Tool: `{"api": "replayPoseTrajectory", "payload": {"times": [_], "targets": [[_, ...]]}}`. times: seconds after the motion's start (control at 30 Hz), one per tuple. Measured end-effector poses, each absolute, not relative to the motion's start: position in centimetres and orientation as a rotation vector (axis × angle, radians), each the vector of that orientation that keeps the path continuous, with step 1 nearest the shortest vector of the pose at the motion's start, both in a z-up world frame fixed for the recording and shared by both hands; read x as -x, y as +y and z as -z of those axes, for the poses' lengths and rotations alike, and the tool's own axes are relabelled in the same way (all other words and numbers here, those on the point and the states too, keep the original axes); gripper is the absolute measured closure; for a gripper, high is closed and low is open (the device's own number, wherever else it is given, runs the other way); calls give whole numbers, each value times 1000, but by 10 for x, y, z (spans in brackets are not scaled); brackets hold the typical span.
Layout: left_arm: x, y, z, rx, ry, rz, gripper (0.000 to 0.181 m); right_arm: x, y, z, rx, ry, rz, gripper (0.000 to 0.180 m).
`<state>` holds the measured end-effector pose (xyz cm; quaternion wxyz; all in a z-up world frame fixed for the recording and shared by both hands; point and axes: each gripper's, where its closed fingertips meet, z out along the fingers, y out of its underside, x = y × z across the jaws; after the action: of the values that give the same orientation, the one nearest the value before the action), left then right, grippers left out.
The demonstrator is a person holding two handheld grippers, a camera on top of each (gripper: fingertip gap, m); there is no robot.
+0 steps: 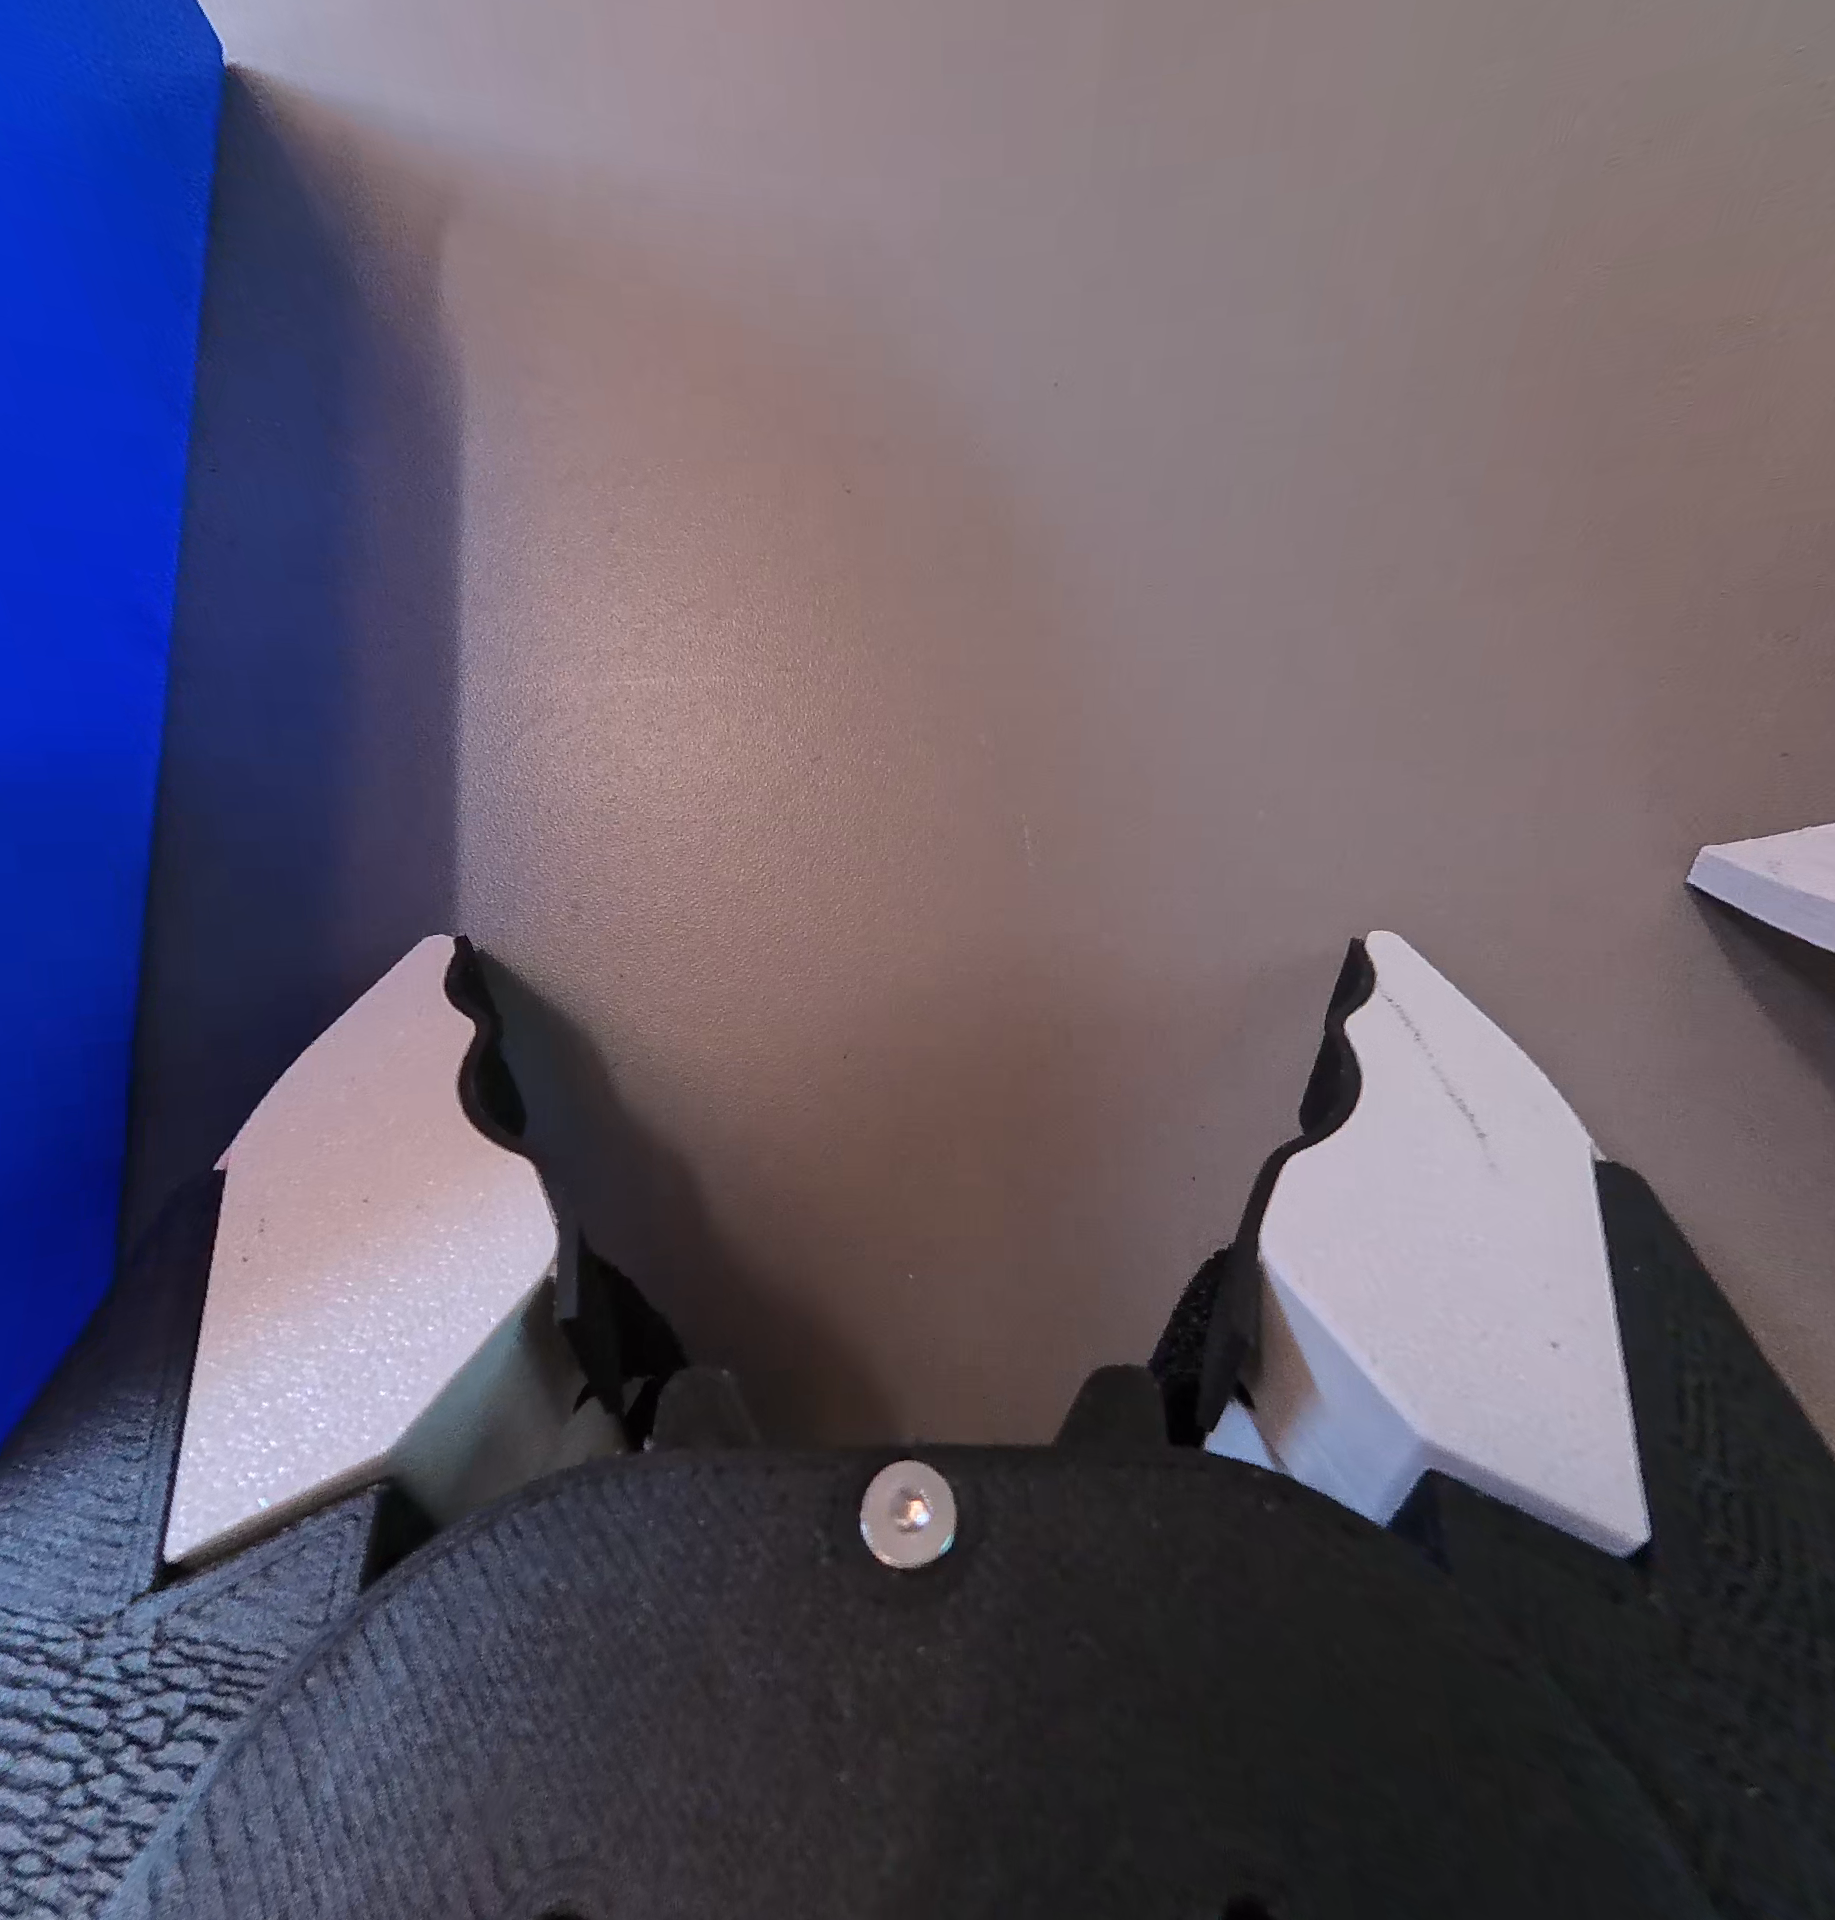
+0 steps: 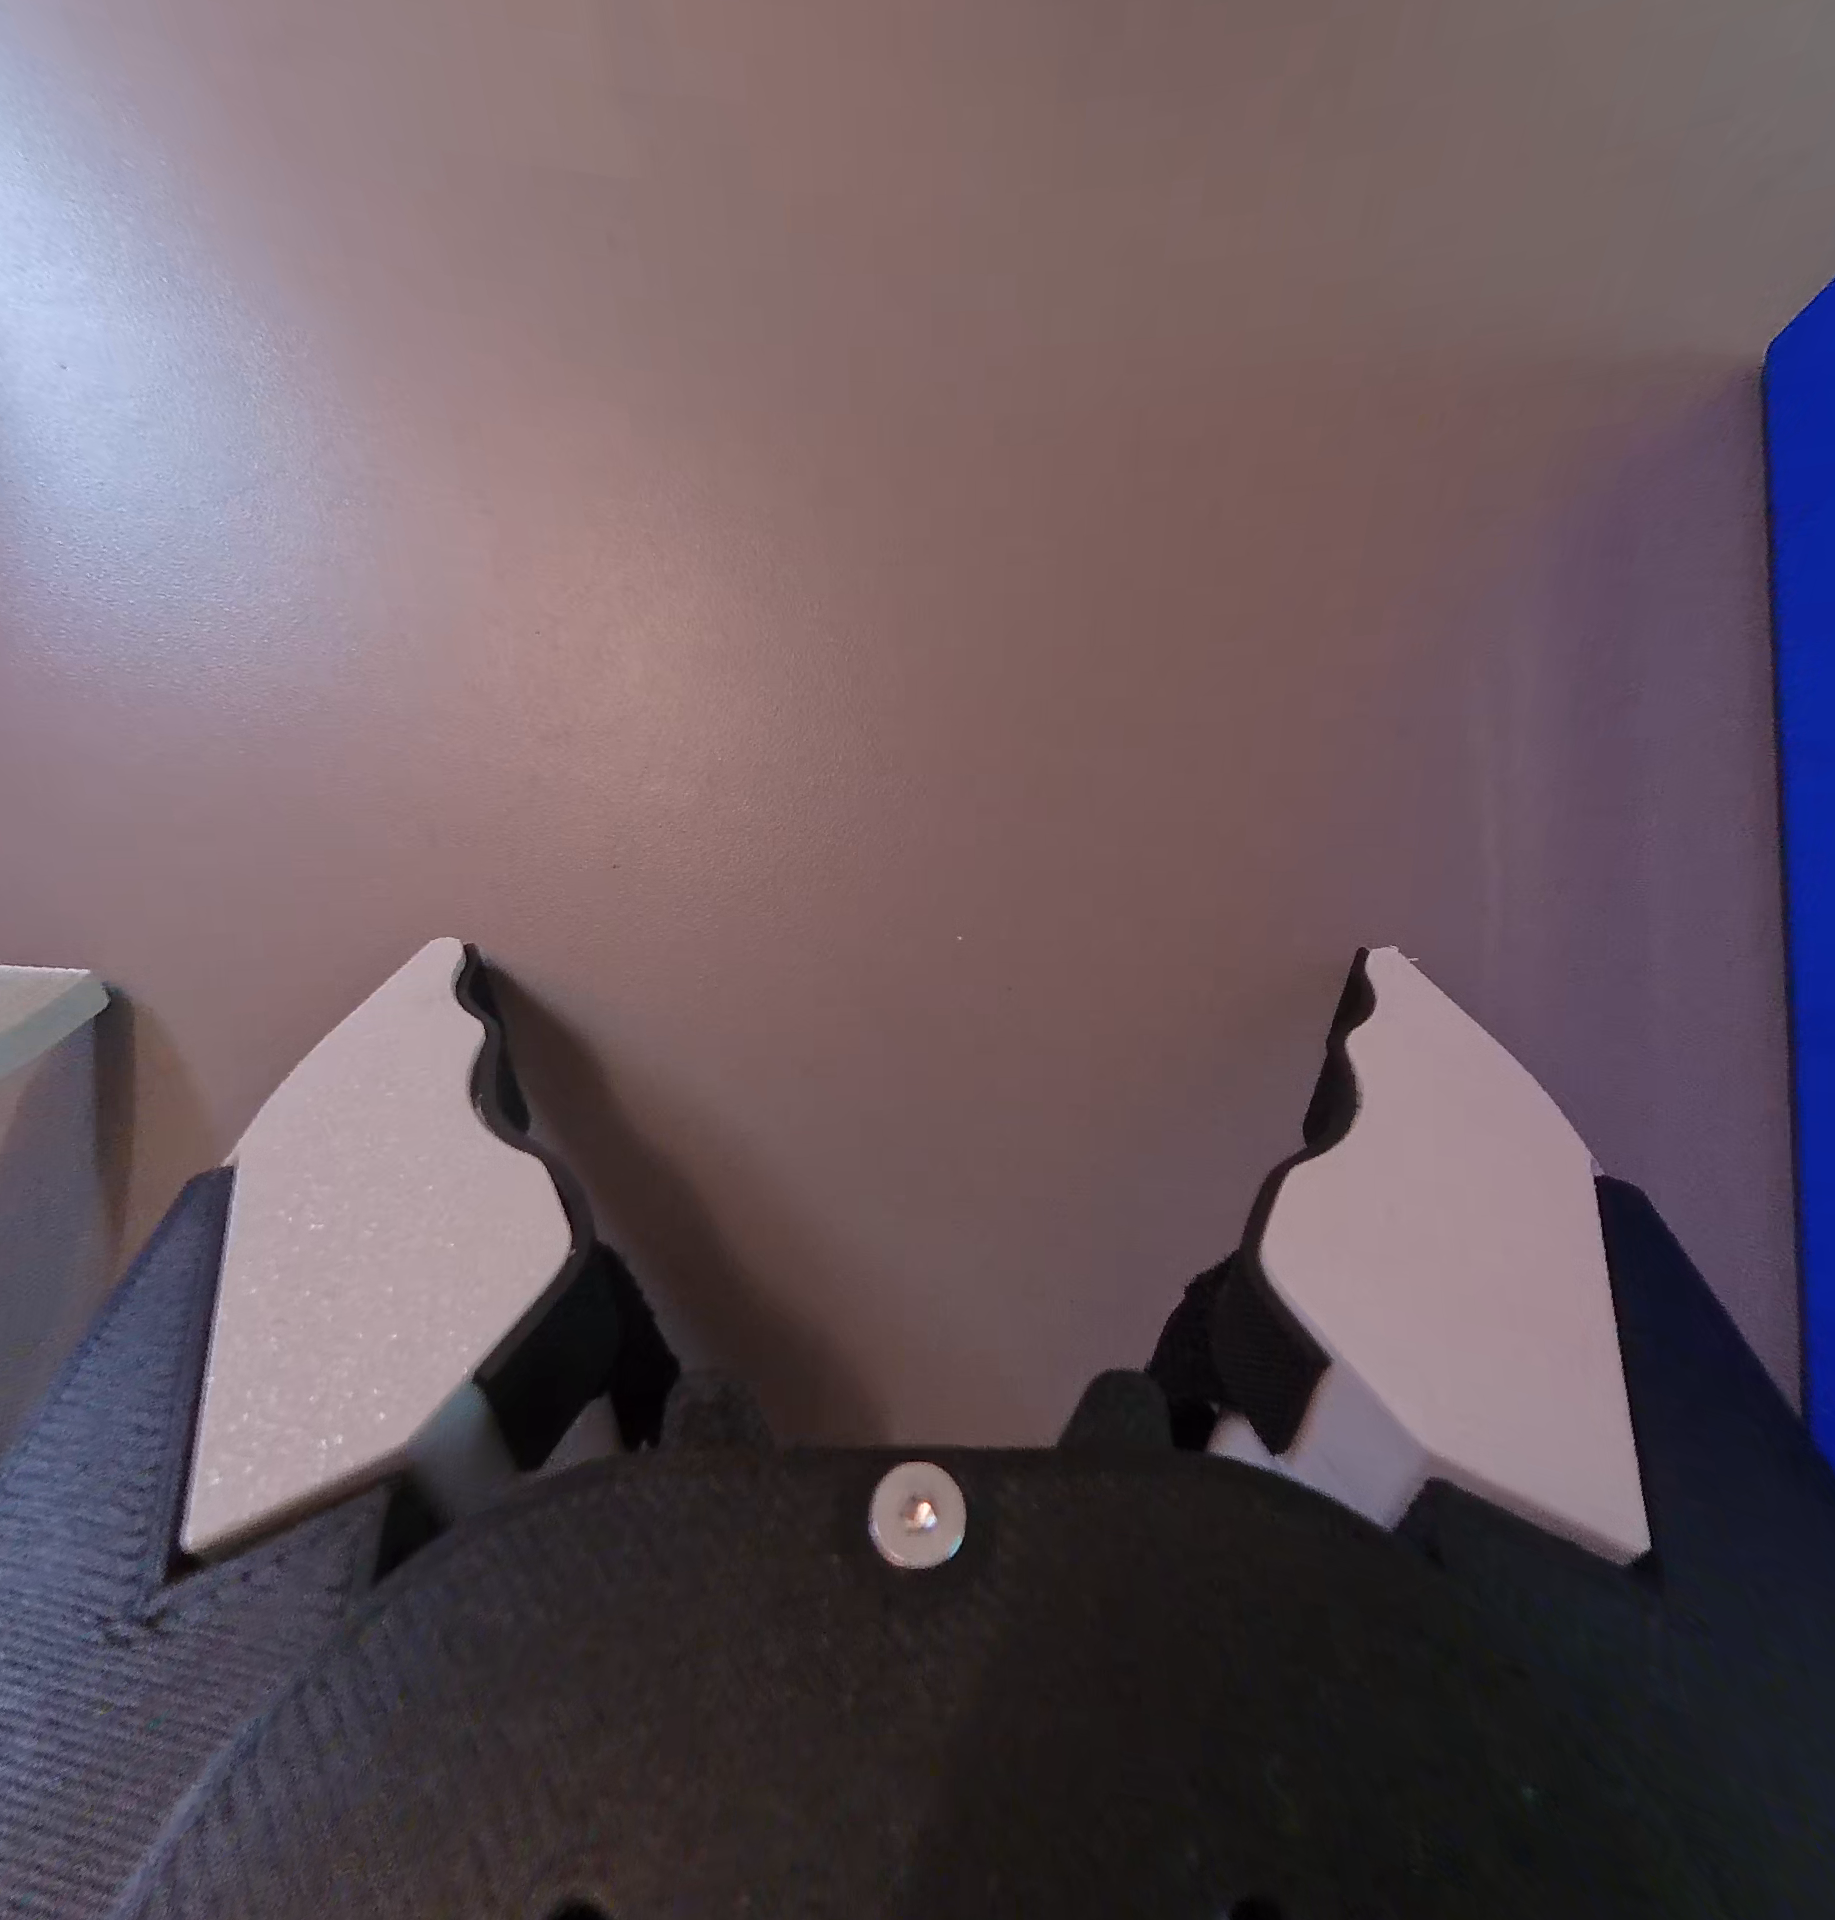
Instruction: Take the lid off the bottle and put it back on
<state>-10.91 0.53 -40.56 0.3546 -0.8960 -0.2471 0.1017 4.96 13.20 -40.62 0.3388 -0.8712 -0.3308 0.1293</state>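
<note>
Neither bottle nor lid shows in either view, so the task looks unstarted; the left gripper (image 1: 908,956) and the right gripper (image 2: 913,961) both stand spread wide and empty over the grey table (image 1: 996,520), blue panels (image 1: 61,623) at its sides. The next move calls for finding the bottle; no writing is readable.

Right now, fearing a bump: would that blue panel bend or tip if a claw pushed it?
The blue panel is probably stiff: its edge runs straight. Thin and apparently upright, it might tip; any fixing is hidden.
</note>
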Motion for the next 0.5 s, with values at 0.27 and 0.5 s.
{"api": "replayPoseTrajectory", "payload": {"times": [0.27,0.5], "targets": [[109,5,405,2316,-639,-263,35,-46,134,406,2252,-916,-359,33],[109,6,405,2316,-637,-262,35,-47,134,406,2251,-916,-359,33]]}}
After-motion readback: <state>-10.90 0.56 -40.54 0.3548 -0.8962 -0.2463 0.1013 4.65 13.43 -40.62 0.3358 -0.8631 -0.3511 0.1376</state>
